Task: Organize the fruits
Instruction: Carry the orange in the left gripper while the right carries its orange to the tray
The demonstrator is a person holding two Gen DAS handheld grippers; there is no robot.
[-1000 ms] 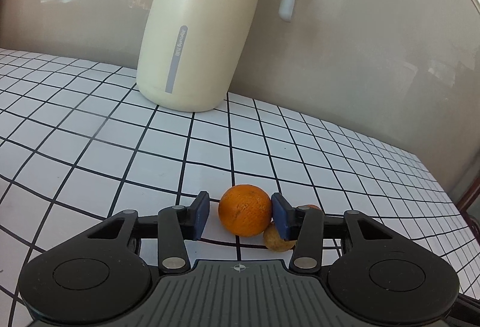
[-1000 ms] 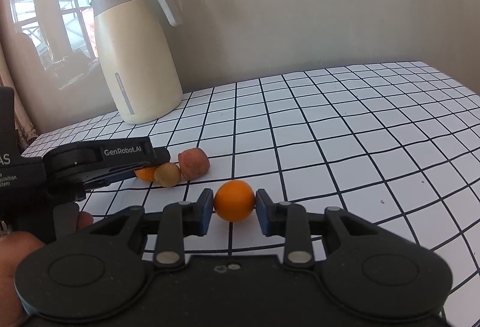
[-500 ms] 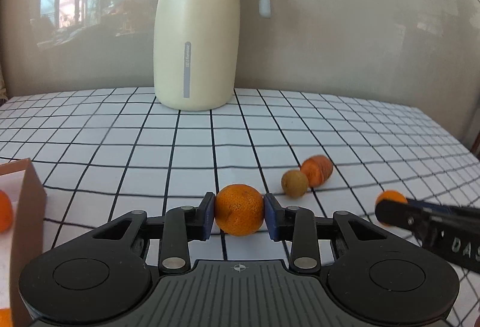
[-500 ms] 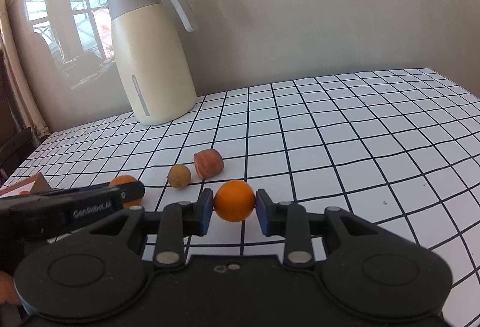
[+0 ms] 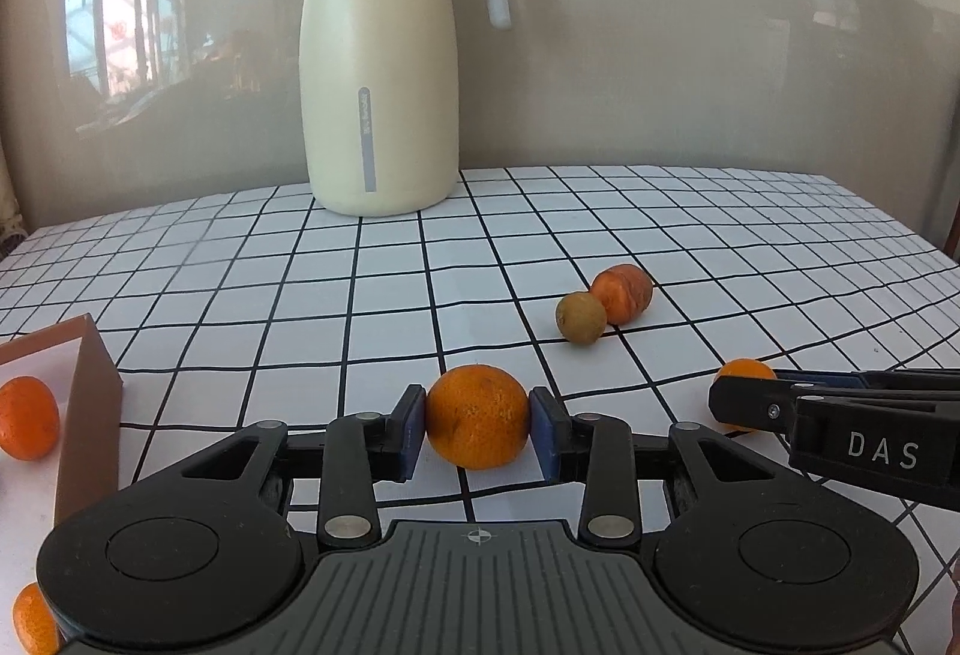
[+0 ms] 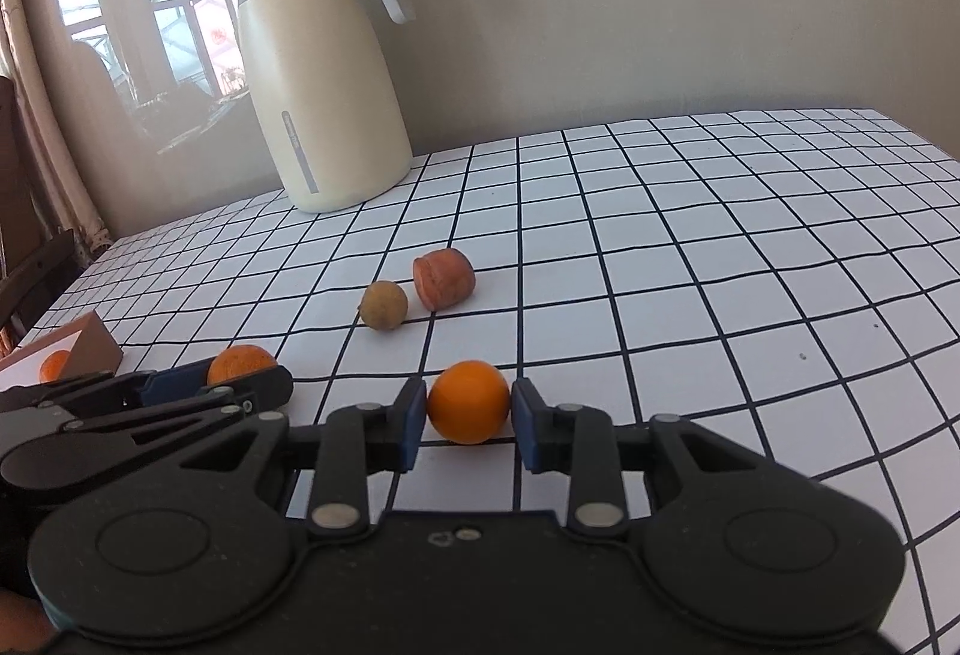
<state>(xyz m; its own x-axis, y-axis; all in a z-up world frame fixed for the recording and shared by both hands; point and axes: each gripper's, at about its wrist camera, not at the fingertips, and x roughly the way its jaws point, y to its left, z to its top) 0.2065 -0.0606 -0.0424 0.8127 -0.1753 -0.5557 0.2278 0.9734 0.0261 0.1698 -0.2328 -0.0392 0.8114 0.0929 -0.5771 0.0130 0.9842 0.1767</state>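
My left gripper (image 5: 477, 424) is shut on a rough-skinned orange (image 5: 477, 415), its blue pads pressing both sides, just above the checked tablecloth (image 5: 360, 295). My right gripper (image 6: 468, 415) is shut on a smaller smooth orange (image 6: 468, 401). In the left wrist view the right gripper (image 5: 741, 400) comes in from the right with its orange (image 5: 744, 370) half hidden. From the right wrist camera the left gripper (image 6: 246, 385) shows at the left with its orange (image 6: 240, 362). A brown box (image 5: 90, 397) at the left holds another orange (image 5: 27, 418).
A round brown fruit (image 5: 581, 317) and a reddish-orange stubby piece (image 5: 622, 293) lie touching on the cloth beyond both grippers. A cream jug (image 5: 381, 72) with a grey lid stands at the back by the wall. One more orange (image 5: 33, 619) shows at the bottom left corner.
My left gripper closed on the rough orange and carried it left, away from the brown fruit, while rolling level; the box came into view. The right gripper kept its orange and barely moved.
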